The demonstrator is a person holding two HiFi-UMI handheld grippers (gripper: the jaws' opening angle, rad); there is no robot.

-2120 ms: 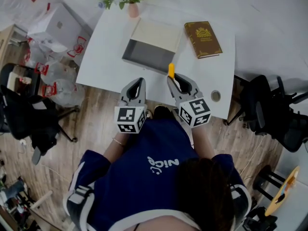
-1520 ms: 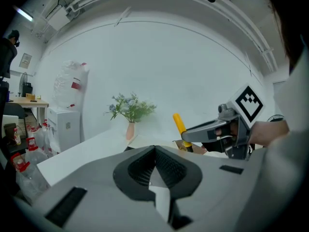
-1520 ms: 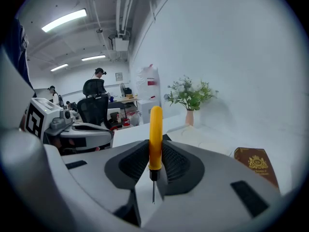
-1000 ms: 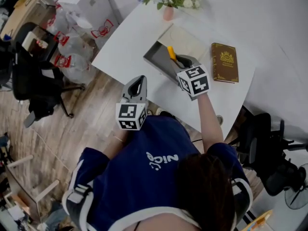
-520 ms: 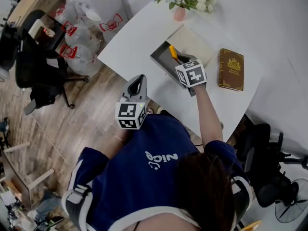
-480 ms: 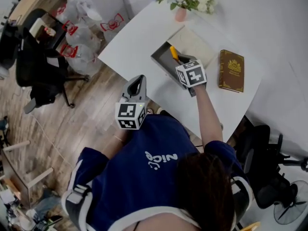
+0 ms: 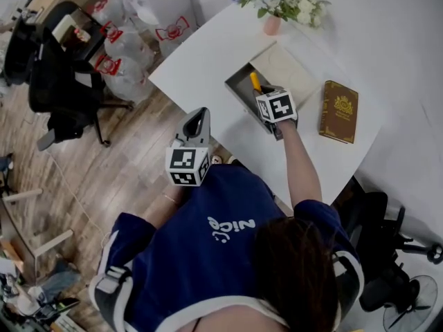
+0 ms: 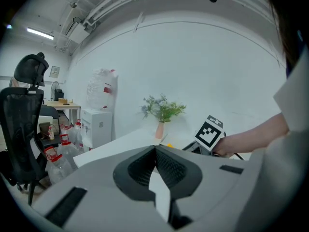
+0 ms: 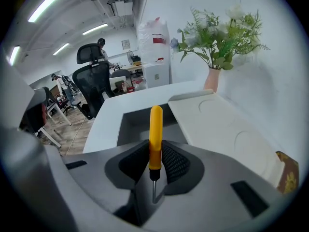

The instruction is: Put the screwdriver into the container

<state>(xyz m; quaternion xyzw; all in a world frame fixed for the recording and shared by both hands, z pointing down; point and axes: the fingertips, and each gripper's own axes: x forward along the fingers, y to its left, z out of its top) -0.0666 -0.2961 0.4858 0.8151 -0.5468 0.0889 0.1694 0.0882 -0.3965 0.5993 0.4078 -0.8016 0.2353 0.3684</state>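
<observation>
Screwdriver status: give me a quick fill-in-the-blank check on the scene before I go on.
The right gripper is shut on the screwdriver by its ____.
The left gripper holds ____.
Past the container, the pink vase holds ____.
Missing words: handle; nothing; flowers.

Bright ceiling strips (image 9: 50, 3) light the room evenly; the white surface (image 7: 201, 68) glares slightly, and both gripper views bend strongly towards dark corners (fisheye).
</observation>
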